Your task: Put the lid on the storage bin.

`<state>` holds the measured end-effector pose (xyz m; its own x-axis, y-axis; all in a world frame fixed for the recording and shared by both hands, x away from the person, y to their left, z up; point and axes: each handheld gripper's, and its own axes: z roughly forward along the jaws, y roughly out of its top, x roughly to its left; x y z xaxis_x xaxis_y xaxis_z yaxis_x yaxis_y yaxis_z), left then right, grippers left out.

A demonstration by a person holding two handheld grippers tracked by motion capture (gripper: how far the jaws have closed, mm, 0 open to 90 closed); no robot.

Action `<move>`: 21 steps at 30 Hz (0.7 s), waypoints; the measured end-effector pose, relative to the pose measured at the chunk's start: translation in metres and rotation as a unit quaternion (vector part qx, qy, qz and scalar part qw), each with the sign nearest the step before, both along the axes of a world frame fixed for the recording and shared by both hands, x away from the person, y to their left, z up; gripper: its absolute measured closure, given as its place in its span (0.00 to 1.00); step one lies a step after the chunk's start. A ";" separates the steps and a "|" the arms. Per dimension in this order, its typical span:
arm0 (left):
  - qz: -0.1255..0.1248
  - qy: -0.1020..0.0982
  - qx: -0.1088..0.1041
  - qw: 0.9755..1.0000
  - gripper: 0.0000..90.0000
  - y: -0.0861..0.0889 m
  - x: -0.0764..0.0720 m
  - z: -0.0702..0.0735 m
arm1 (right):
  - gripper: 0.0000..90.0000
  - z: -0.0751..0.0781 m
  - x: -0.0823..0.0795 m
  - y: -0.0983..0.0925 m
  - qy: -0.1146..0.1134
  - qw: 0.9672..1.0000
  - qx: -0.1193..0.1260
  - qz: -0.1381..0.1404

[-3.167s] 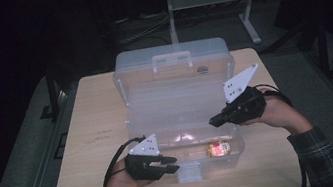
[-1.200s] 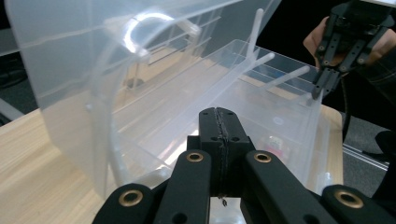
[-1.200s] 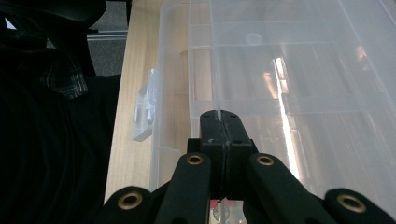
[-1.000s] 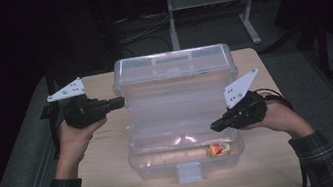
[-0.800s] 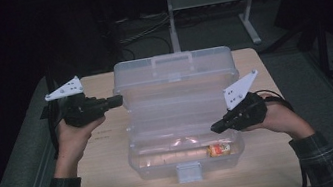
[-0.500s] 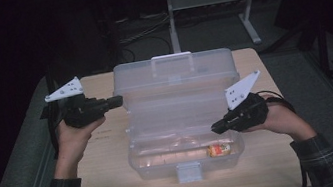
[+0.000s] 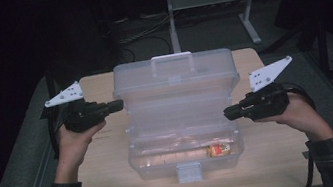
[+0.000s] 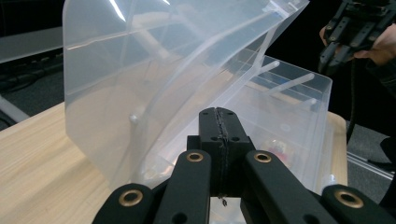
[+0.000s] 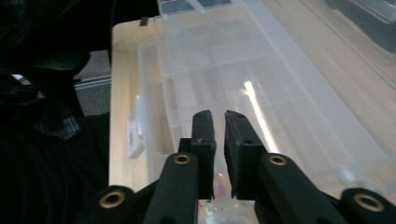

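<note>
A clear plastic toolbox (image 7: 185,159) stands mid-table with its lid (image 7: 175,79) tilted up, handle at the top. An orange packet (image 7: 220,149) and a long tan item (image 7: 174,157) lie in its base. My left gripper (image 7: 118,104) is shut and empty, level beside the lid's left end; its jaws (image 8: 219,112) point at the tilted lid (image 8: 154,79). My right gripper (image 7: 228,112) hovers just off the box's right side. Its jaws have just been closing; a narrow slit remains in the right gripper view (image 9: 219,114), with nothing between them.
The wooden table (image 7: 112,178) has bare room on both sides of the box. A white latch (image 7: 189,171) hangs at the box's front. Behind the table stand a metal frame (image 7: 210,0) and floor cables (image 7: 141,39).
The lid, lying back earlier, has tipped up and forward. My left gripper went from the box's front to the lid's left end, then stayed. My right gripper drew right and slightly up.
</note>
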<state>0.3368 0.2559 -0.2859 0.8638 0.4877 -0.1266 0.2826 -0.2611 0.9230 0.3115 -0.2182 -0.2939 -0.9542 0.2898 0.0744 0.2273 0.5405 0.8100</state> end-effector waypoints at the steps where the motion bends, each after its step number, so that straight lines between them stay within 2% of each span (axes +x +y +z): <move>1: 0.000 0.001 -0.002 1.000 1.00 0.000 -0.001 -0.001 | 0.96 0.000 0.000 -0.002 0.003 1.000 0.003 -0.003; 4: 0.000 0.001 -0.002 1.000 1.00 0.001 -0.002 -0.003 | 0.99 -0.001 0.002 -0.007 0.003 1.000 0.010 -0.018; 8: 0.003 0.004 -0.005 1.000 1.00 0.003 -0.002 -0.005 | 1.00 0.000 0.004 -0.016 -0.010 0.998 0.030 -0.052; 9: 0.003 0.004 -0.005 1.000 1.00 0.003 -0.002 -0.005 | 1.00 0.000 0.006 -0.019 -0.003 0.998 0.032 -0.050; 11: 0.003 0.003 -0.004 1.000 1.00 0.004 -0.002 -0.006 | 1.00 -0.003 0.005 -0.018 -0.005 0.999 0.021 -0.041; 16: 0.003 0.001 -0.009 1.000 1.00 0.004 -0.002 -0.006 | 1.00 -0.015 0.002 -0.009 0.011 1.000 -0.001 -0.015; 21: 0.000 0.000 -0.008 1.000 1.00 0.003 -0.003 -0.005 | 1.00 -0.020 0.001 -0.005 0.017 1.000 -0.001 -0.003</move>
